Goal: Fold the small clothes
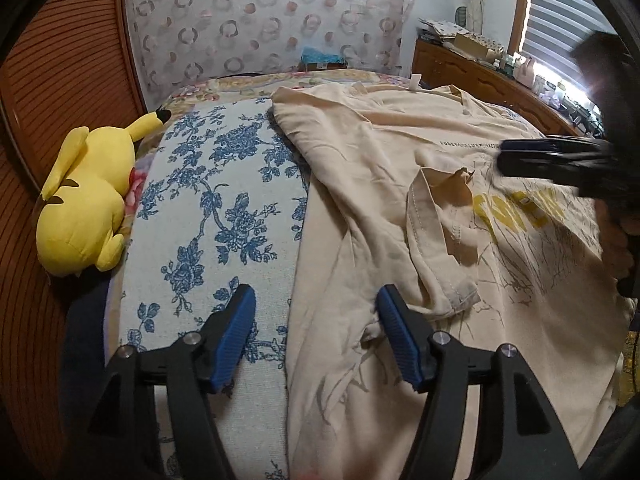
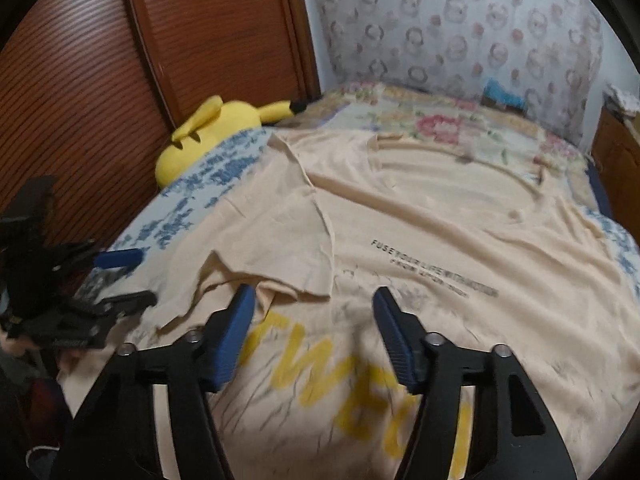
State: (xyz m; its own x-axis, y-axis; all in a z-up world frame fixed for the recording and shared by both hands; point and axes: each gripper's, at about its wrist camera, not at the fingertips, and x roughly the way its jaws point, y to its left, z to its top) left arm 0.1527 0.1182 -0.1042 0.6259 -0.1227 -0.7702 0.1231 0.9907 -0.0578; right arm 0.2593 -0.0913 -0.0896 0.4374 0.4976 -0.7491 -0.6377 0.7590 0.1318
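Note:
A beige T-shirt (image 1: pixel 380 168) (image 2: pixel 440 232) with yellow letters and small black text lies spread on the bed. Its left sleeve (image 1: pixel 436 240) (image 2: pixel 280 256) is folded inward onto the chest. My left gripper (image 1: pixel 316 312) is open low over the shirt's left edge; its right finger (image 1: pixel 394 328) rests against a bunched fold and its left finger sits over the floral cloth. My right gripper (image 2: pixel 314 308) is open just above the yellow print, with nothing pinched. The right wrist view shows the left gripper (image 2: pixel 132 280) at the left edge. The left wrist view shows the right gripper (image 1: pixel 508 158), blurred, at the right.
A blue floral cloth (image 1: pixel 224 200) (image 2: pixel 192 208) covers the bed under the shirt. A yellow plush toy (image 1: pixel 84 200) (image 2: pixel 208 132) lies at the bed's left side against a wooden slatted door (image 1: pixel 60 60) (image 2: pixel 120 60). A cluttered wooden dresser (image 1: pixel 480 76) stands at the far right.

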